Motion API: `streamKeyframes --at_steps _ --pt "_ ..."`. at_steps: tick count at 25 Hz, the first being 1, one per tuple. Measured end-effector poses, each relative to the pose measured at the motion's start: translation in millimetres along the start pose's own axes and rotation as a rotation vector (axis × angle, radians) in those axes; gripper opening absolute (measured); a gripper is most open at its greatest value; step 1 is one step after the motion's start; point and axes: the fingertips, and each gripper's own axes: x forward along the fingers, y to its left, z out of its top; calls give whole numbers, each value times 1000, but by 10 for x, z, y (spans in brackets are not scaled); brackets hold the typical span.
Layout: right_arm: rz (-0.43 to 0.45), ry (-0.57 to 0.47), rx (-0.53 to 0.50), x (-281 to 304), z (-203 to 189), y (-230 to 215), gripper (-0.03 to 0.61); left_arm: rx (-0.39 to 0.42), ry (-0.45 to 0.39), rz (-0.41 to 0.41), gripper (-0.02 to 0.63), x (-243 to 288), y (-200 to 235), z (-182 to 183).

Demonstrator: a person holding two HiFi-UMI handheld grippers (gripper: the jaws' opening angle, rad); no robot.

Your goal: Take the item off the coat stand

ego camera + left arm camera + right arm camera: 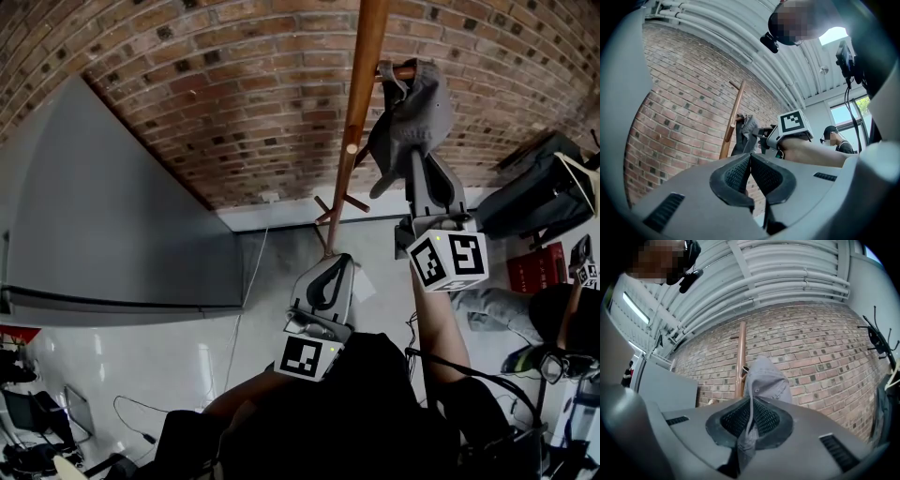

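Note:
A grey cap hangs from an upper peg of the wooden coat stand pole. My right gripper reaches up to the cap's lower edge. In the right gripper view the right gripper is shut on a fold of the cap's fabric, which runs down between the pads, with the pole just to its left. My left gripper stays lower, beside the pole's base, shut with nothing in it. The left gripper view shows the left gripper with its pads together, and the cap beyond.
A brick wall stands behind the stand. A grey cabinet fills the left. Lower pegs stick out from the pole. A black case and another person are at the right.

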Motion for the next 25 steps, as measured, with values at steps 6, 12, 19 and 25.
streamKeyframes --at_steps 6,12,19,25 --pt "-6 -41 -72 -58 192 55 21 -9 -3 -3 17 -50 -15 2" --pt "0 -54 -92 -75 396 -49 21 -8 -3 -5 17 -101 -79 -23" --pt "9 -110 -116 -173 731 -141 21 -13 -5 -24 17 -128 -169 -31" --pt "-35 -166 -129 -313 925 -218 21 -6 2 -33 17 -145 -245 -48"
